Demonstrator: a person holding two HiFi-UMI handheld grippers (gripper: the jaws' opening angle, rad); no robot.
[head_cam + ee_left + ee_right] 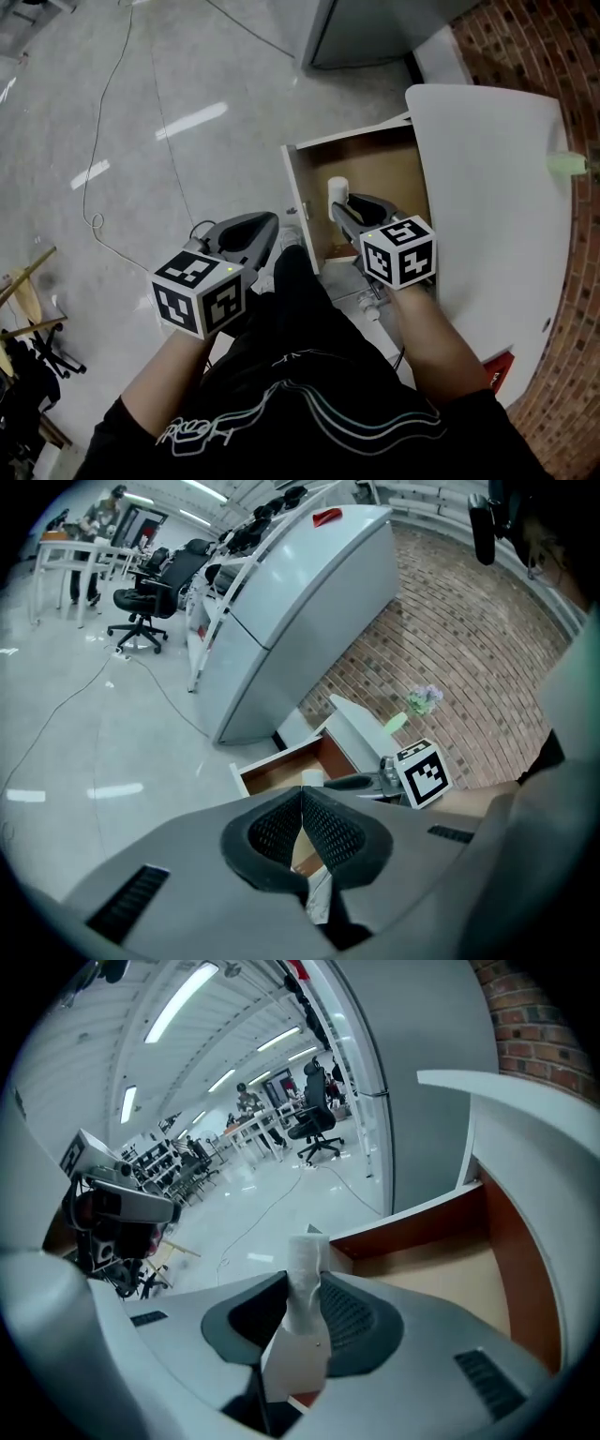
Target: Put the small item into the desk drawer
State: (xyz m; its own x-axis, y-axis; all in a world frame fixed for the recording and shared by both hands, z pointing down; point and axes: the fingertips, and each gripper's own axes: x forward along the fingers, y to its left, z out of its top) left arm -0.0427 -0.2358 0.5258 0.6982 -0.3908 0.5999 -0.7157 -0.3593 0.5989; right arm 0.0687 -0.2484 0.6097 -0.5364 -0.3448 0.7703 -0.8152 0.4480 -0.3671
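Note:
The wooden desk drawer stands pulled open under the white desk top. My right gripper hangs over the drawer's near part, shut on a small white bottle-shaped item. In the right gripper view the item stands upright between the pads, its neck sticking out past the jaws, with the drawer floor beyond. My left gripper is left of the drawer front, over the floor. Its jaws are shut with nothing between them, and the drawer lies ahead.
A grey cabinet stands beyond the desk and a brick wall runs along the right. A green object sits at the desk's far edge. A cable trails over the floor. Wooden sticks lie at left.

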